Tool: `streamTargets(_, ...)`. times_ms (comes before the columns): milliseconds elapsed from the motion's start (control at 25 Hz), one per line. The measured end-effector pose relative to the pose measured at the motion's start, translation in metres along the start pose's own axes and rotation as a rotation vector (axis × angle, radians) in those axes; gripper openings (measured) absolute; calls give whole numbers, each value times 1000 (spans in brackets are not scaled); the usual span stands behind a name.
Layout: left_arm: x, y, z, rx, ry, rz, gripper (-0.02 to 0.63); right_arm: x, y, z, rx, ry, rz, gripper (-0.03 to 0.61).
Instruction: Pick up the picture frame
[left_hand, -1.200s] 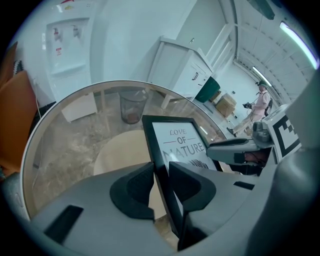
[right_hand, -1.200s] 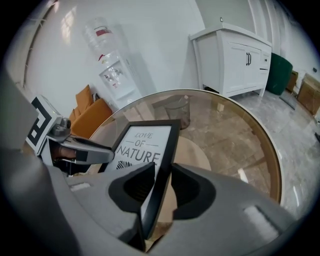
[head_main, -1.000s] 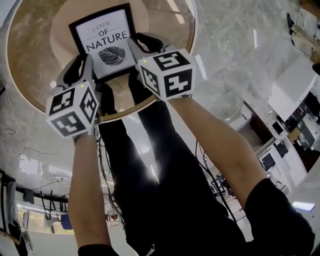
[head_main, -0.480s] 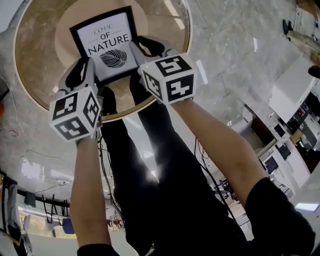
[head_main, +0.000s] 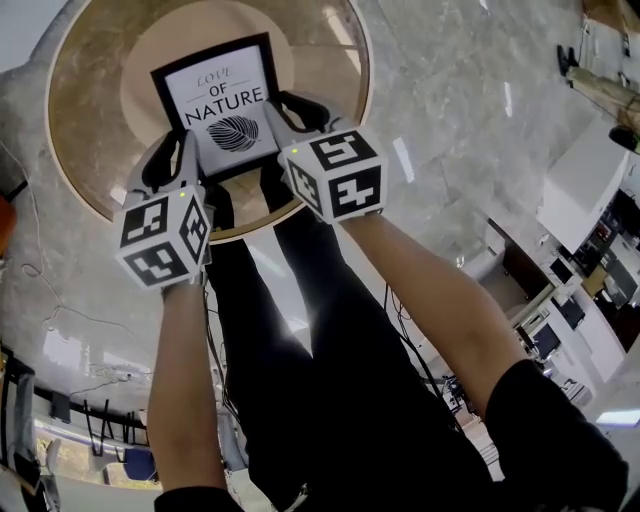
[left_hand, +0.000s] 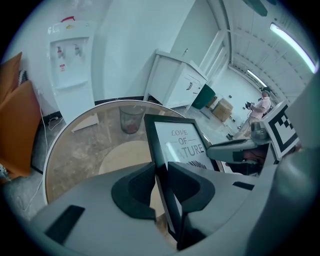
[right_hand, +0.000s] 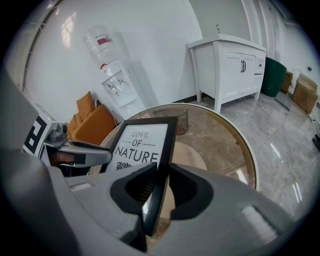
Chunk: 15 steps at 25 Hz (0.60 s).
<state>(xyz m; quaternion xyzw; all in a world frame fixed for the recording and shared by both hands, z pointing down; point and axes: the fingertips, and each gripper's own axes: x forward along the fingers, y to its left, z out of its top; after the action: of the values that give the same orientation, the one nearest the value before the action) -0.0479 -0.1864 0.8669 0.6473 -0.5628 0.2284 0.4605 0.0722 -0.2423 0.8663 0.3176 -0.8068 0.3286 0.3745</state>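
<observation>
Lifted, seemingly — picture frame (head_main: 222, 105) clamped by left gripper (left_hand: 160, 172) and right gripper (right_hand: 163, 172).

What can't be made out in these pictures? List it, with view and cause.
- Picture frame, lower corners: head view, behind the left tool and right tool.
- Leaf print, lower part: both gripper views, covered by each tool's own jaw.
- Gap between frame and table: no view shows it.

Head view: mounted high, facing steeply down onto the round table (head_main: 90, 130). Left and right gripper views: set close behind their own jaws, facing across the tabletop. All three views share the picture frame (head_main: 220, 100) and the round table.
</observation>
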Motion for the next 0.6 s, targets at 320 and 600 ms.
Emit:
streamTargets(320,-27,-8,12,27,-39,9,91,-27,13,15,-18,-24,6,75)
streamTargets(600,-55,-14,28,24,-83,22,91,-48,26,36,-60,-46,19,75)
